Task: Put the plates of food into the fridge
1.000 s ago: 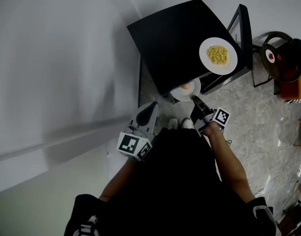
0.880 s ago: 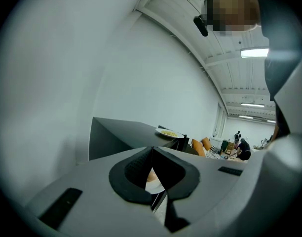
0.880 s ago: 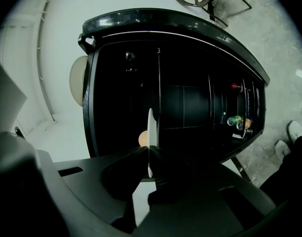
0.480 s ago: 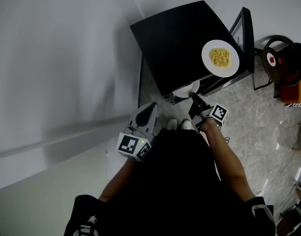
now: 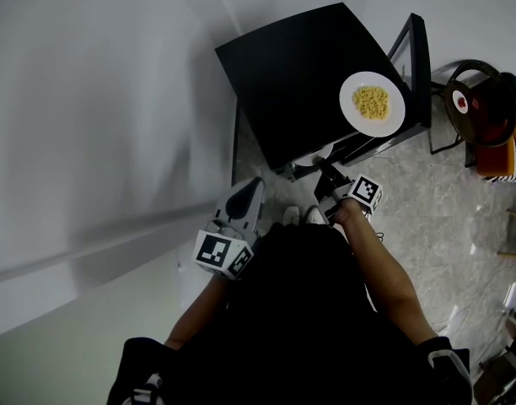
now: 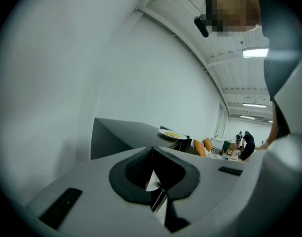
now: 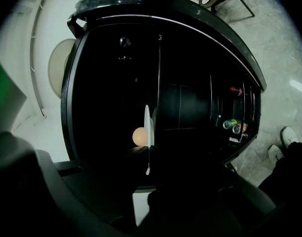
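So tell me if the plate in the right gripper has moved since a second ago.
Yes: the plate slid in under the fridge's black top.

I log a pale wall (image 5: 98, 99) filling the head view from 8 to 11 o'clock. Grey marbled floor (image 5: 448, 205) lies from 3 to 5 o'clock. At 2 o'clock stands a dark round chair (image 5: 494, 108) with a small red-and-white item (image 5: 460, 101) at its seat and an orange cushion (image 5: 501, 154) just beside it. In the left gripper view I note ceiling strip lights (image 6: 254, 53) at 2 o'clock and distant people (image 6: 245, 144) at 3 o'clock.
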Available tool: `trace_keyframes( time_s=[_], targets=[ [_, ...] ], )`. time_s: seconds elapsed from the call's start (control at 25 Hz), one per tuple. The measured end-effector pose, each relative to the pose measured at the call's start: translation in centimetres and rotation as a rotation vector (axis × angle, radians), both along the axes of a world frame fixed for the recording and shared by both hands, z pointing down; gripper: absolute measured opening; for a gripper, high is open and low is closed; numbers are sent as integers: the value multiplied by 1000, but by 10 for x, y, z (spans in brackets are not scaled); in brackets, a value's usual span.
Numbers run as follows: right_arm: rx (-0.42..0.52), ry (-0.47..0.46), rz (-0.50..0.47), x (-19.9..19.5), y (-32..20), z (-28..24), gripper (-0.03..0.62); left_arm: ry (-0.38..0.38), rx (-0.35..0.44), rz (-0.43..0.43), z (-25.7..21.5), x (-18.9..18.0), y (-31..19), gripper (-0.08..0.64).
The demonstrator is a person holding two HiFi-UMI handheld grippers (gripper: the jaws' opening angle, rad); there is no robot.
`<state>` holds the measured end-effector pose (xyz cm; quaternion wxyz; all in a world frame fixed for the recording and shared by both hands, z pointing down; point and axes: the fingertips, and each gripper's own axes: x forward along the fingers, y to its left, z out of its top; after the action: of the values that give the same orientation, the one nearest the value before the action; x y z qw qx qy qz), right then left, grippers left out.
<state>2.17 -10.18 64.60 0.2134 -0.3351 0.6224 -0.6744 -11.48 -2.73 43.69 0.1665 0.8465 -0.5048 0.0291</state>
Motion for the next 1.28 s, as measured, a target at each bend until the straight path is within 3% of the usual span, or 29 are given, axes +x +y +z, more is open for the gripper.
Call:
trace_keyframes(
  time_s=[0.76, 0.96, 1.04, 1.28],
  targets=[
    [-13, 35, 16, -10, -15, 3, 31, -4, -1, -29, -1, -6, 3, 23],
    [11, 87, 8, -8, -14, 0, 37, -7, 5, -25, -1, -3, 3, 23],
    [29, 112, 7, -4, -13, 0, 123, -6, 11, -21, 0, -2, 4, 23],
    [155, 241, -71, 5, -2, -11, 130, 15, -6, -15, 1, 1, 5, 23]
  ],
)
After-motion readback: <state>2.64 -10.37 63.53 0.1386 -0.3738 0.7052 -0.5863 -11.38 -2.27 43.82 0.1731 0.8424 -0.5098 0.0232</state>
